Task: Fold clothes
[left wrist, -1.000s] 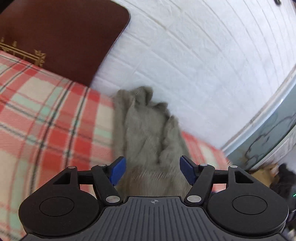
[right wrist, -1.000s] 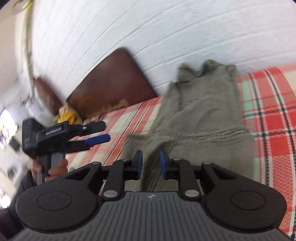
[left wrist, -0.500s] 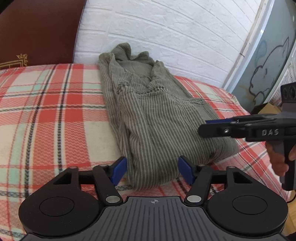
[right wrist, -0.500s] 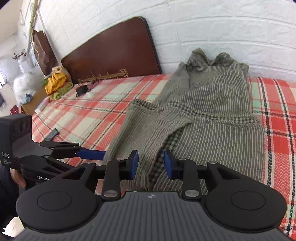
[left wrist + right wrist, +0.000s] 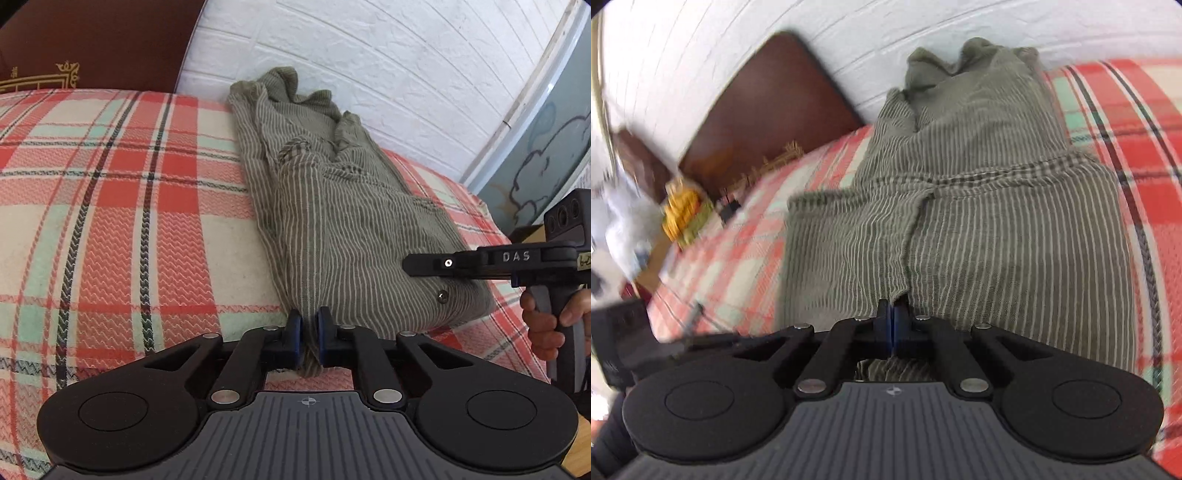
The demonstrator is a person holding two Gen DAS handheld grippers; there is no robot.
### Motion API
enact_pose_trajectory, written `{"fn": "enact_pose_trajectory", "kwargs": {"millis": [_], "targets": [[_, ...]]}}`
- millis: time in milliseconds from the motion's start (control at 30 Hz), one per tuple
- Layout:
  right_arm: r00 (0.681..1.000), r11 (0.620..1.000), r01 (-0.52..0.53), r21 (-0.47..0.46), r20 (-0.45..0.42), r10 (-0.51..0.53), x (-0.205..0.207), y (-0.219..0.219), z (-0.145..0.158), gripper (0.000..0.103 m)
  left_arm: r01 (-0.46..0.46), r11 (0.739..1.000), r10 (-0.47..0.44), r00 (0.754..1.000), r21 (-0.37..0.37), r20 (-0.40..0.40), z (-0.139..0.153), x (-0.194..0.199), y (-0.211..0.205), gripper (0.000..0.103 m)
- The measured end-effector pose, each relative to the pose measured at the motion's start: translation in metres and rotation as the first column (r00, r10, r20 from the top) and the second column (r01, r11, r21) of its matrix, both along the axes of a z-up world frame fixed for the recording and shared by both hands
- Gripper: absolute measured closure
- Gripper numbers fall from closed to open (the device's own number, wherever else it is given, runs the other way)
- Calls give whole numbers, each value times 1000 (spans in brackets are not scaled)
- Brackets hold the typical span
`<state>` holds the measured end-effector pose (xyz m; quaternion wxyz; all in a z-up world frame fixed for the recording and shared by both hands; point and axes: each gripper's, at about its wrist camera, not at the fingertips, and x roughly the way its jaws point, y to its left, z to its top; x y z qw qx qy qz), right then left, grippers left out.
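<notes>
A striped grey-green shirt [image 5: 332, 225] lies on a bed covered by a red, cream and mint plaid blanket [image 5: 122, 206]. The shirt is folded into a long narrow band that runs from the near edge of the bed to its far edge, where its crumpled top end touches a white brick-pattern wall [image 5: 388, 62]. A dark brown headboard [image 5: 92, 40] stands at the far left corner in the left wrist view.

Left hand-held gripper [image 5: 309, 338]: clenched on the shirt's near edge, at its left corner; a pinch of striped cloth sits between the two blue pads [image 5: 295, 332] and hangs below them.

Right hand-held gripper [image 5: 894, 326]: jaws pressed together on the near edge of the shirt, where a fold seam [image 5: 916, 229] runs down to the pads; cloth shows beneath the linkage. In the left wrist view this same gripper [image 5: 417, 264] reaches in from the right over the shirt's near right corner, held by a hand [image 5: 550, 317] on its grip; a small button [image 5: 442, 295] shows on the cloth below its tip.

The right wrist view is motion-blurred at its left side, where a yellow object [image 5: 681, 210] lies beside the bed; the left gripper's body appears there only as a dark blur.
</notes>
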<state>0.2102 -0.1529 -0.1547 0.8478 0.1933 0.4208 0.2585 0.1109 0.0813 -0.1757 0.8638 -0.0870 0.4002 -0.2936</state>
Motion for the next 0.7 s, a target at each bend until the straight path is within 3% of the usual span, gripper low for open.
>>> {"fn": "enact_pose_trajectory", "kwargs": {"millis": [100, 200, 333, 533, 700], "targets": [[999, 999, 33, 18, 35, -33, 1, -5, 7, 101, -33, 999, 33, 999, 7, 2, 5, 0, 4, 60], [998, 999, 53, 8, 42, -53, 11, -6, 9, 100, -20, 1000, 20, 999, -8, 35, 18, -2, 2, 51], [994, 993, 101, 61, 30, -102, 18, -13, 6, 100, 61, 998, -58, 992, -28, 109, 42, -8, -9, 52], [975, 975, 177, 133, 108, -192, -2, -36, 22, 98, 194, 980, -180, 961, -48, 211, 75, -12, -28, 52], [976, 988, 153, 15, 152, -154, -10, -36, 24, 98, 266, 963, -258, 956, -47, 136, 58, 33, -80, 56]]}}
